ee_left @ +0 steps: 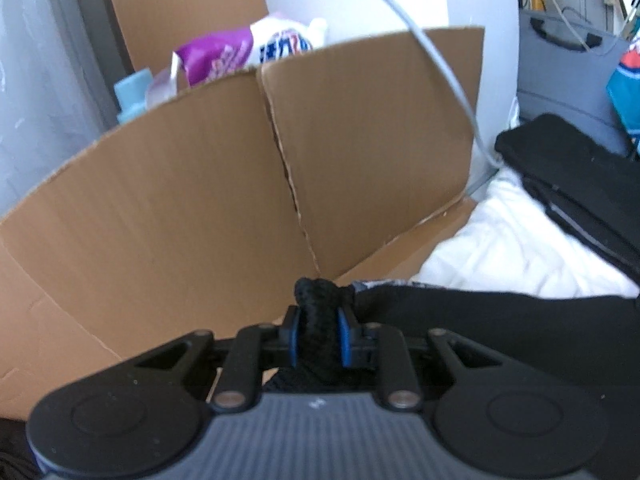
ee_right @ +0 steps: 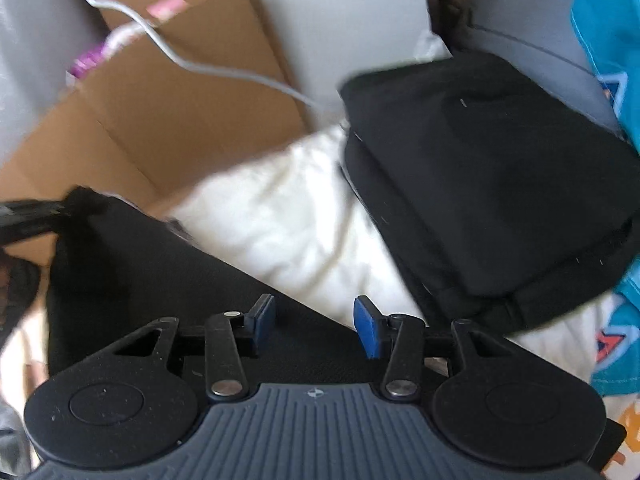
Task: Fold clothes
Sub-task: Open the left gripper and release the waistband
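Observation:
My left gripper (ee_left: 319, 334) is shut on a bunched corner of a black garment (ee_left: 500, 332), which stretches away to the right. In the right wrist view the same black garment (ee_right: 160, 264) hangs from the left gripper (ee_right: 60, 210) at the left edge and runs under my right gripper (ee_right: 315, 330). The right gripper is open, its blue pads over the garment's upper edge, holding nothing. A stack of folded black clothes (ee_right: 480, 176) lies on the white bedding (ee_right: 288, 216) to the right; it also shows in the left wrist view (ee_left: 572, 176).
A brown cardboard box wall (ee_left: 200, 200) stands close ahead, with bags and bottles (ee_left: 224, 56) behind it. A white cable (ee_left: 440, 60) hangs across. A teal printed garment (ee_right: 608, 60) lies at the right. A grey case (ee_left: 568, 64) stands behind.

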Tool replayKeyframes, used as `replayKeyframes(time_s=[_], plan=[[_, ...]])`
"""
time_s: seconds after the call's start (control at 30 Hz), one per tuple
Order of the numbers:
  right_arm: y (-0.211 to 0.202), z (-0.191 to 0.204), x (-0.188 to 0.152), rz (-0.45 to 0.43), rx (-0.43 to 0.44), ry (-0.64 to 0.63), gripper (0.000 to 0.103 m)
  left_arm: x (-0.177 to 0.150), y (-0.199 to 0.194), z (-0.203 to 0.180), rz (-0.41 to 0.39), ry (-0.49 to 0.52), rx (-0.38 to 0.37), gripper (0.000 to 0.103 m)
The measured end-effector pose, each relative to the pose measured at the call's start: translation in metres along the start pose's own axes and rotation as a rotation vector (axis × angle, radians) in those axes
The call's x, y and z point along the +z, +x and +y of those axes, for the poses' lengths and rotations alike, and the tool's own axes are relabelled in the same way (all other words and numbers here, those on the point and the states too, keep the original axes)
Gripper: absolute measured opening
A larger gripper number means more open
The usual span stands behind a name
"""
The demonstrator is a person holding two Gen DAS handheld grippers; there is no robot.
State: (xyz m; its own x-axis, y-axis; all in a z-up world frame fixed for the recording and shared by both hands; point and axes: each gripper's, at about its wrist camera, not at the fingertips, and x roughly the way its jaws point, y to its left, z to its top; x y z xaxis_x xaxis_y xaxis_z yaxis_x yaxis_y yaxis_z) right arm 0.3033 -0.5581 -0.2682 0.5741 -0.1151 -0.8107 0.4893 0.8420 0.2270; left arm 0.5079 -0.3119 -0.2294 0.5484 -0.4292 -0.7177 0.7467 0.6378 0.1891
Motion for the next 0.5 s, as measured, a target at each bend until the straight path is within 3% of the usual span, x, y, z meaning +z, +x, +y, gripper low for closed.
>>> replayKeyframes(time_s=[0.17, 0.4, 0.5], plan=[[0.022, 0.0, -0.008, 0.062, -0.084, -0.071, 0.046, 0.001, 0.012, -0.002, 0.035, -0.005, 0.026, 0.026], [0.02, -0.005, -0.01, 0.053, -0.141, -0.059, 0.046, 0.007, 0.013, -0.001, 0.06, -0.025, 0.075, 0.057], [0.012, -0.006, -0.008, 0.026, -0.171, -0.044, 0.046, 0.01, -0.005, 0.009, 0.046, -0.044, 0.099, 0.062]])
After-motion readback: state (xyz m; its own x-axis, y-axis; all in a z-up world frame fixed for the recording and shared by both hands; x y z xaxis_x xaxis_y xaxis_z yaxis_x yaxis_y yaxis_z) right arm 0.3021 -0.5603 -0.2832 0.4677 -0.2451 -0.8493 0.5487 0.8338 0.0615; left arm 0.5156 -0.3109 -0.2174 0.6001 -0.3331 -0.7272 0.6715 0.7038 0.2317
